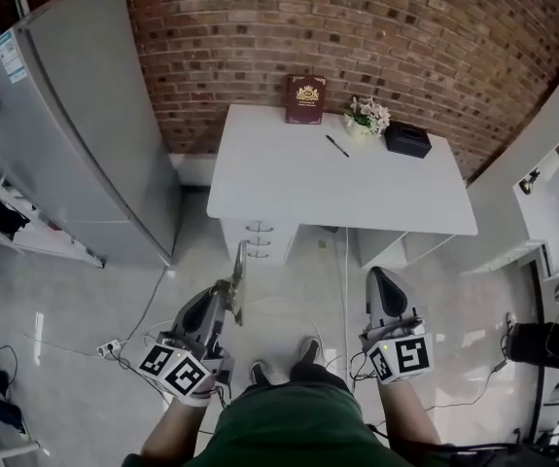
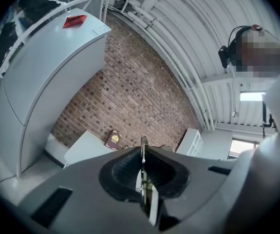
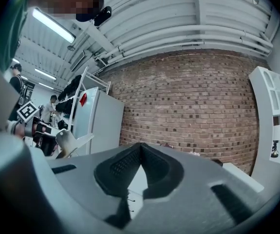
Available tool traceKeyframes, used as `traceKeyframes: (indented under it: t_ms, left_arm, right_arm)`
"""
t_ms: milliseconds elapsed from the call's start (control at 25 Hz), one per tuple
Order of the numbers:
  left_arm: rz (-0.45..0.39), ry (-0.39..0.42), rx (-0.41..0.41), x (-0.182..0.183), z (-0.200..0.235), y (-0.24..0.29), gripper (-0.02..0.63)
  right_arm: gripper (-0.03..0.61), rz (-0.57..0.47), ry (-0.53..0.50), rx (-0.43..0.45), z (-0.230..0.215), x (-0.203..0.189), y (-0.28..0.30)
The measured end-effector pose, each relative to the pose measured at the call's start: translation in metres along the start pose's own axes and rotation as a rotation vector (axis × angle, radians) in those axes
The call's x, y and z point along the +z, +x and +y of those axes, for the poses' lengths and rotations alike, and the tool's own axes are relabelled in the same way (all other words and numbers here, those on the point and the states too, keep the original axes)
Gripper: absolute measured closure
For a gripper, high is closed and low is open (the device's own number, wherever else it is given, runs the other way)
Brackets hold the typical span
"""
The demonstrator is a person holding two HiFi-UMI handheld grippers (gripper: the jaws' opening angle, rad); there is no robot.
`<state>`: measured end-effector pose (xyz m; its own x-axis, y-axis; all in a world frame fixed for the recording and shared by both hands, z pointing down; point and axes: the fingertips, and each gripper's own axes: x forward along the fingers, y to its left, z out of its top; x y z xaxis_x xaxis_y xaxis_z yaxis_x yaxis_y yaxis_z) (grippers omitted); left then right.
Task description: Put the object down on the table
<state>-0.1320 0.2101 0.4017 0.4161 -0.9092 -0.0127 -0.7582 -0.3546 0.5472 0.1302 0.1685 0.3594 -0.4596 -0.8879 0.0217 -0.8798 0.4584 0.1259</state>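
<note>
My left gripper (image 1: pixel 228 295) is shut on a thin flat grey object (image 1: pixel 237 278) that stands on edge and sticks out forward past the fingertips. In the left gripper view, my left gripper (image 2: pixel 142 152) has its pads pressed against both sides of the object's narrow edge (image 2: pixel 142 145). The white table (image 1: pixel 337 178) lies ahead of both grippers, well apart from them. My right gripper (image 1: pixel 381 275) hangs low at the right. In the right gripper view, my right gripper (image 3: pixel 140 147) shows its tips meeting with nothing between them.
On the table's far edge stand a dark red book (image 1: pixel 305 98), a small flower pot (image 1: pixel 366 117) and a black box (image 1: pixel 407 139), with a pen (image 1: pixel 336 145) nearby. A grey fridge (image 1: pixel 85 125) stands at the left. Cables and a power strip (image 1: pixel 109 346) lie on the floor.
</note>
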Motion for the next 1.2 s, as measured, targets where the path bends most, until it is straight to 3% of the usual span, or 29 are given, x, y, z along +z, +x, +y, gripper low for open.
traceKeyframes:
  t_ms: [280,560,1200]
  left_arm:
    - [0.000,-0.008,0.009,0.010,0.020,0.025,0.597]
    - [-0.020,-0.007,0.079,0.018,0.044,0.053,0.597]
    - [-0.047,0.012,0.206,0.037,0.052,0.198,0.597]
  right_arm:
    - [0.576,-0.012,-0.007,0.033,0.001,-0.005,0.037]
    - [0.575,-0.047,0.039,0.098,-0.017,-0.016,0.101]
    - [0.575,-0.020,0.148,0.227,-0.121,-0.052,0.244]
